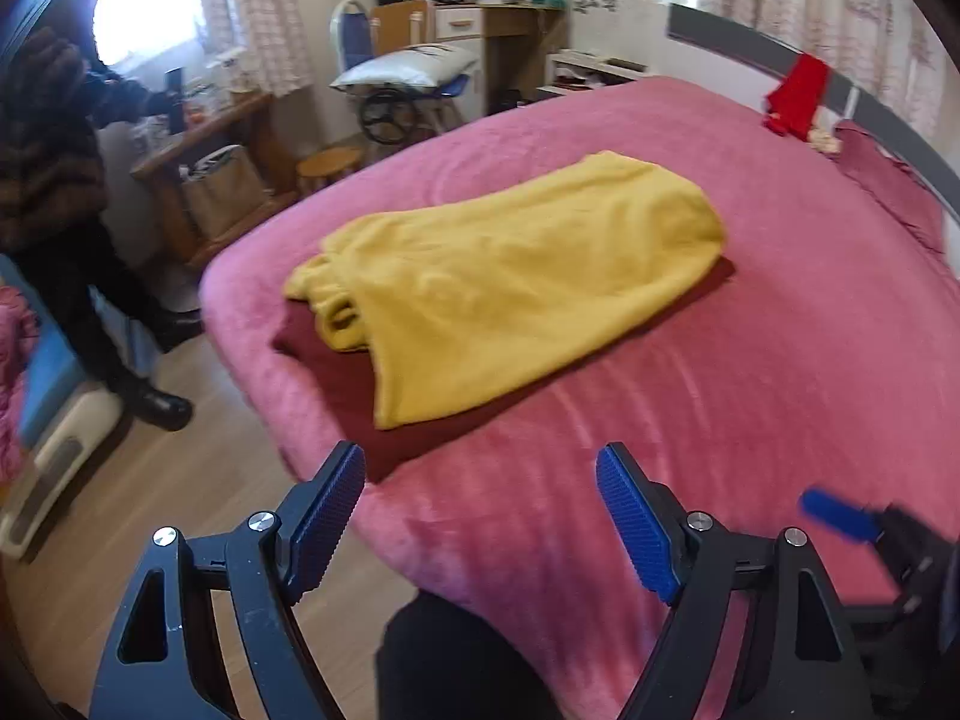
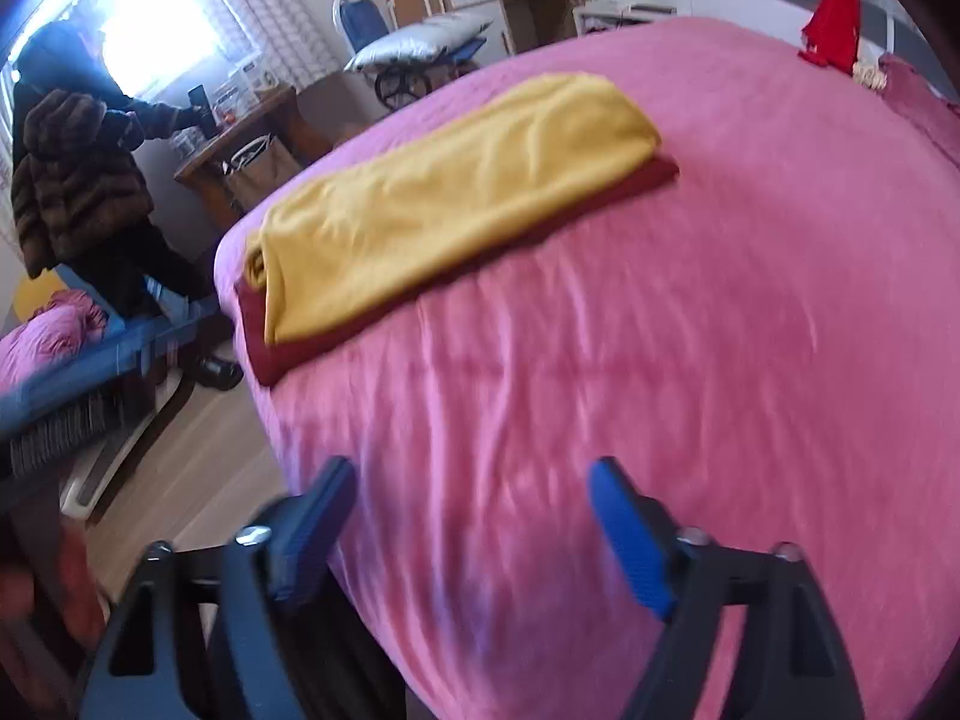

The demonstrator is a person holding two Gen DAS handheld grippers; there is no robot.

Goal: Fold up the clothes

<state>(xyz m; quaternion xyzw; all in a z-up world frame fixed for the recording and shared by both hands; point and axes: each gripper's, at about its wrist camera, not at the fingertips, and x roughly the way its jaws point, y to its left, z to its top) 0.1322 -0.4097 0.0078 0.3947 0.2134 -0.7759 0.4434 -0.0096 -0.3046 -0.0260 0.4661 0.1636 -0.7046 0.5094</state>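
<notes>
A folded yellow garment (image 1: 510, 276) (image 2: 444, 198) lies on top of a folded dark red garment (image 1: 354, 396) (image 2: 282, 354) near the left side of the pink bed (image 1: 720, 420) (image 2: 660, 360). My left gripper (image 1: 480, 480) is open over the bed's near edge, short of the stack, with nothing between its blue pads. My right gripper (image 2: 471, 486) is open too, empty, above bare pink cover to the right of the stack. Its blue fingertip (image 1: 840, 513) shows at the lower right of the left wrist view.
A person in a dark fur coat (image 1: 48, 180) (image 2: 78, 180) stands left of the bed by a wooden desk (image 1: 198, 138). A red cloth (image 1: 798, 93) (image 2: 831, 24) hangs on the headboard. A chair with a pillow (image 1: 408, 69), a stool (image 1: 330, 165) and wooden floor (image 1: 210, 480) lie to the left.
</notes>
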